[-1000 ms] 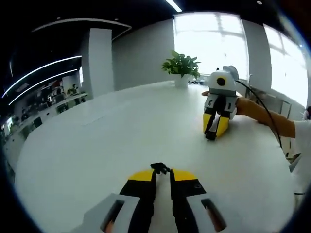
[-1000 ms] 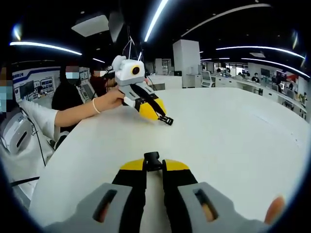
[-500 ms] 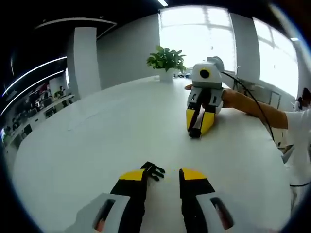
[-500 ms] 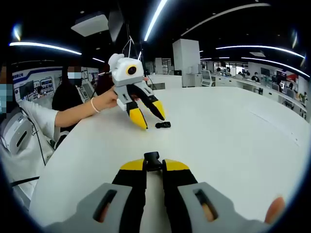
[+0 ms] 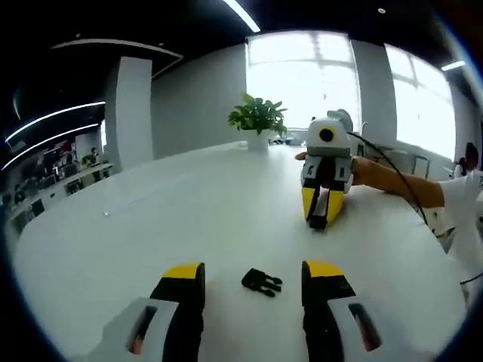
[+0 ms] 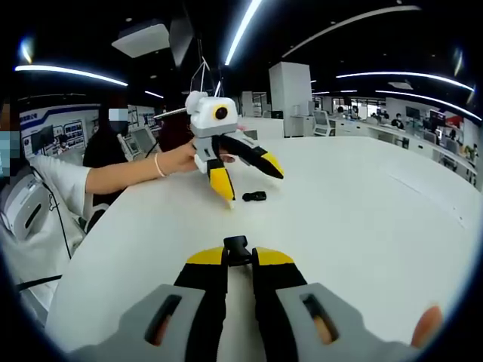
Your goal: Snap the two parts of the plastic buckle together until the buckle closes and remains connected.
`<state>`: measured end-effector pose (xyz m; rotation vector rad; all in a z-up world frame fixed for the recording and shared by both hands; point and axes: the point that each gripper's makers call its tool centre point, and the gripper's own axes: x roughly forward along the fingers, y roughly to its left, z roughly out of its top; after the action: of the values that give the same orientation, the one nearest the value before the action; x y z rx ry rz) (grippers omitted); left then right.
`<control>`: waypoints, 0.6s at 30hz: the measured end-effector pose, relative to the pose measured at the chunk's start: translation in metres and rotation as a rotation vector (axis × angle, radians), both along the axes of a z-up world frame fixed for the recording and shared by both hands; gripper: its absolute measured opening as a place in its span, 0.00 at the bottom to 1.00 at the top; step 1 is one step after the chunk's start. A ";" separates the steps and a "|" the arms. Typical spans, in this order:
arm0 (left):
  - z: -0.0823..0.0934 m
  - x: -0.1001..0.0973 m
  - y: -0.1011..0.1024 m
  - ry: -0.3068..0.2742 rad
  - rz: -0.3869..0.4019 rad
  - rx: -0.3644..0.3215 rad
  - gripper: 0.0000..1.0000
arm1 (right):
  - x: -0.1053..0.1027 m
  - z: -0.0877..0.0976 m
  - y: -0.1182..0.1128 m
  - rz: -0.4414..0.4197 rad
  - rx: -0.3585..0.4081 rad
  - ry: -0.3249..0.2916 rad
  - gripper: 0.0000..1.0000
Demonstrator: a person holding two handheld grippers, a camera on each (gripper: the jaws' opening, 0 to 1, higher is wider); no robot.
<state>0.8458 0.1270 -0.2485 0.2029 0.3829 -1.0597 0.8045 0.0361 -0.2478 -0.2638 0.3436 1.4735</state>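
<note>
In the left gripper view, the left gripper (image 5: 253, 275) stands wide open, its two yellow-tipped jaws well apart and holding nothing. One buckle part (image 5: 262, 282) lies loose on the white table (image 5: 151, 219), between the jaws and a little ahead of them. Its long axis runs roughly across the jaws, with its prongs pointing toward the right-hand jaw. Farther off on the table, toward the far right edge, the right gripper (image 5: 318, 219) points back this way with its jaws drawn close on a dark piece. A person's forearm (image 5: 392, 181) reaches in behind it. A potted plant (image 5: 258, 121) stands at the far edge of the table.

In the right gripper view, the right gripper (image 6: 238, 256) is clamped on the other buckle part (image 6: 237, 247), which sticks out just past the tips. Ahead, toward the far left of the table (image 6: 362, 219), the left gripper (image 6: 249, 181) hovers spread open above the loose buckle part (image 6: 254, 196), one tip just beside it. A hand (image 6: 181, 157) holds that gripper.

The left gripper is much the nearer to the loose part. The coming move likely turns on closing across that part's long axis so the prongs stay free to face the held piece.
</note>
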 end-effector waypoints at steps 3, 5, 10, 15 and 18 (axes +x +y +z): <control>-0.007 -0.001 -0.001 0.013 -0.029 0.021 0.48 | 0.000 -0.001 0.000 0.001 -0.004 0.002 0.12; -0.011 -0.005 -0.002 0.016 -0.063 0.043 0.45 | 0.000 -0.002 0.000 0.002 -0.005 0.002 0.12; -0.008 -0.010 -0.002 0.016 -0.118 0.033 0.32 | -0.001 -0.002 0.000 0.001 -0.005 0.003 0.12; -0.009 -0.012 -0.001 0.036 -0.123 0.014 0.22 | -0.001 -0.004 0.000 0.002 -0.011 0.007 0.12; -0.010 -0.013 -0.001 0.042 -0.116 0.017 0.22 | 0.000 -0.004 0.000 0.000 -0.012 0.007 0.12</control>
<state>0.8329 0.1260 -0.2588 0.2204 0.4220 -1.1767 0.8043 0.0358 -0.2523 -0.2686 0.3586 1.4736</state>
